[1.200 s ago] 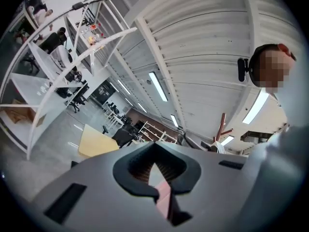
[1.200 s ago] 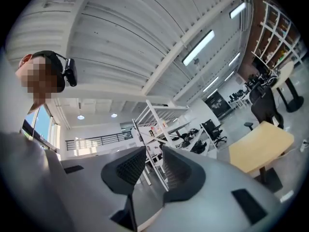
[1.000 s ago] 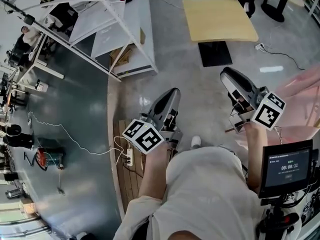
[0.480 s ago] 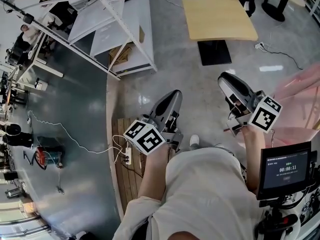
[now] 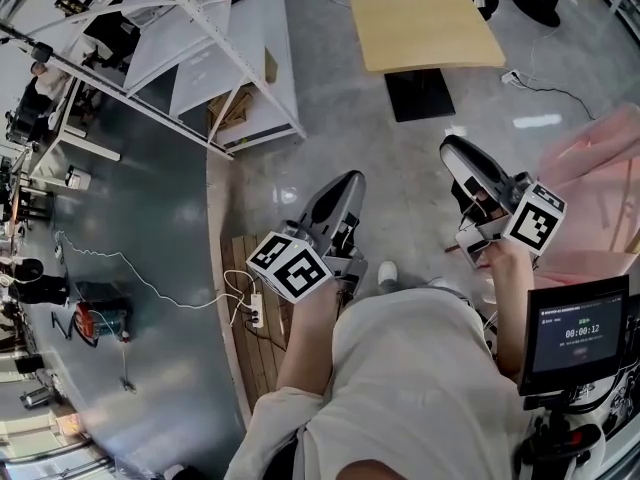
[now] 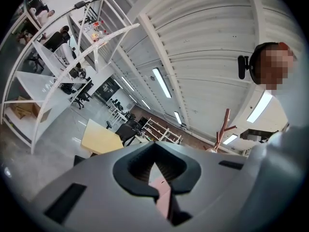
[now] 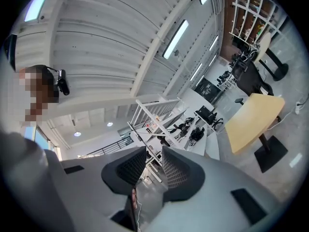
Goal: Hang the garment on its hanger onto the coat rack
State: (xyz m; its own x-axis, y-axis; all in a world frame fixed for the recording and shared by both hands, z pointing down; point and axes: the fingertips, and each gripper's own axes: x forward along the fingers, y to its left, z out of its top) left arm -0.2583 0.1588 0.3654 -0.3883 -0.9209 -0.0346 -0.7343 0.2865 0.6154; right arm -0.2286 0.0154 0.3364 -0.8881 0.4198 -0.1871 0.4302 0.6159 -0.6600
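A pink garment lies spread at the right edge of the head view, just right of my right gripper. Its hanger cannot be made out. A reddish wooden coat rack stands far off in the left gripper view, to the right of the jaws. My left gripper is held in front of the person's body with its tips together and nothing in them; a strip of pink shows through the slot below the tips. The right gripper has a narrow gap between its pads, with nothing in it.
A yellow square table on a black base stands ahead. White shelving runs along the left. A power strip and cable lie on wooden slats by the person's feet. A timer screen sits at the lower right.
Both grippers have stayed almost in place, the right one shifting slightly. The head view has tilted a little. Neither gripper has taken hold of anything.
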